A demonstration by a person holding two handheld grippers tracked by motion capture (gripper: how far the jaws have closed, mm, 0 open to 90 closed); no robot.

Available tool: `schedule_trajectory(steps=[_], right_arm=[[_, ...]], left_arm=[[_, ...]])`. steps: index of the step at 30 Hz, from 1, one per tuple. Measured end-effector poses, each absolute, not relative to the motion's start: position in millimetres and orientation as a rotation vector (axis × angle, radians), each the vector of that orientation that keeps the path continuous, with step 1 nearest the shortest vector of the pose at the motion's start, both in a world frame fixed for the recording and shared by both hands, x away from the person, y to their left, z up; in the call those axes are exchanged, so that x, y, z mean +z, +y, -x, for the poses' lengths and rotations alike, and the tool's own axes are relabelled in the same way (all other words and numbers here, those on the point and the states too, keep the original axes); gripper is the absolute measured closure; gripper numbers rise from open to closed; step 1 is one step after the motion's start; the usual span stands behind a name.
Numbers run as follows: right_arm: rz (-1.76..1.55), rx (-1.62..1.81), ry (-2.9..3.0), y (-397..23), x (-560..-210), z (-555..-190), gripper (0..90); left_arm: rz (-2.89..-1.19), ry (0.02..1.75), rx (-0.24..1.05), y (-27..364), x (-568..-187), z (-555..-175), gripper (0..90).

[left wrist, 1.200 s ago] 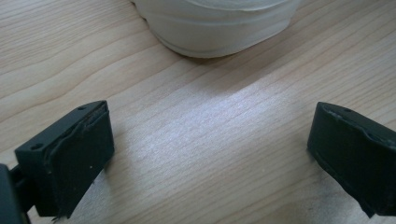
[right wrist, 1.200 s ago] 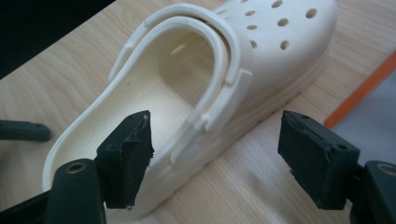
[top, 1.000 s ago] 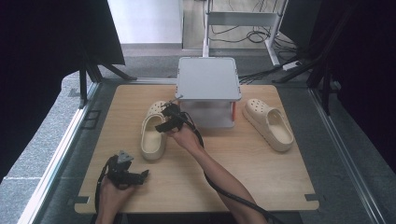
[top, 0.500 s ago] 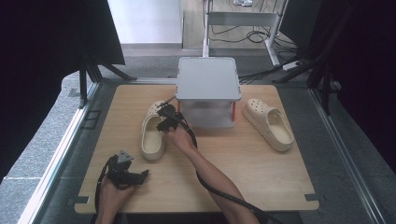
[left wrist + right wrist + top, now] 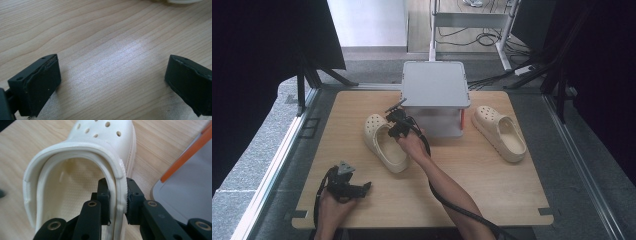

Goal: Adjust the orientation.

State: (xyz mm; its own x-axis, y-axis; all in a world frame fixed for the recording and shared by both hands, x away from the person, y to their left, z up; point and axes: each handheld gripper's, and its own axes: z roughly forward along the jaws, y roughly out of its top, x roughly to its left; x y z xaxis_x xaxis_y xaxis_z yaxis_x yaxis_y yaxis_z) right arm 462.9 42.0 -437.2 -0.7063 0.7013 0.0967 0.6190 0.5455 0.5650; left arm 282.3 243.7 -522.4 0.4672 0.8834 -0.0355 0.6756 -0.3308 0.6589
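The cream clog [image 5: 385, 142] lies on the tabletop [image 5: 482, 185] left of centre, its perforated toe toward the grey box [image 5: 435, 97] side and its open heel toward the person, so its long axis runs roughly away from the person, tilted a little to the left. The right gripper [image 5: 118, 195] is clamped on the clog's side rim, one jaw inside the shoe and the other outside against the ribbed edge. Any lift or shift therefore turns on that rim hold, with the box just beside the shoe on the gripper's right.

The left gripper [image 5: 346, 184] rests near the front left of the tabletop, well apart from the clog, its jaws spread wide over bare wood. A second clog [image 5: 500, 132] lies on the far side of the box.

The box's front and its orange strip [image 5: 186, 152] are partly cut off, so what it holds probably cannot be judged from here.
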Motion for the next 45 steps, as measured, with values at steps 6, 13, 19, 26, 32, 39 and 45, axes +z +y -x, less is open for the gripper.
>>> schedule_trajectory(steps=[6,13,19,26,32,39,45], right_arm=[[-1.072,0.911,2.670,38,-424,-452,76.7],[-1.004,1.011,2.752,24,-406,-433,76.7],[-0.974,1.063,2.766,5,-393,-418,76.6],[-0.931,1.096,2.749,-22,-381,-396,76.6],[-0.893,1.129,2.749,-47,-376,-371,76.6],[-0.862,1.149,2.746,-73,-386,-341,76.5],[-0.859,1.120,2.750,-93,-407,-323,76.5]], left_arm=[[-2.107,1.288,0.442,244,-522,-282,0.2],[-2.109,1.286,0.443,244,-522,-283,0.2],[-2.107,1.289,0.442,245,-522,-282,0.1],[-2.099,1.311,0.451,246,-523,-282,0.0],[-2.096,1.320,0.454,249,-523,-281,0.0],[-2.093,1.327,0.456,249,-522,-281,0.0],[-2.095,1.328,0.453,249,-522,-282,0.0]])
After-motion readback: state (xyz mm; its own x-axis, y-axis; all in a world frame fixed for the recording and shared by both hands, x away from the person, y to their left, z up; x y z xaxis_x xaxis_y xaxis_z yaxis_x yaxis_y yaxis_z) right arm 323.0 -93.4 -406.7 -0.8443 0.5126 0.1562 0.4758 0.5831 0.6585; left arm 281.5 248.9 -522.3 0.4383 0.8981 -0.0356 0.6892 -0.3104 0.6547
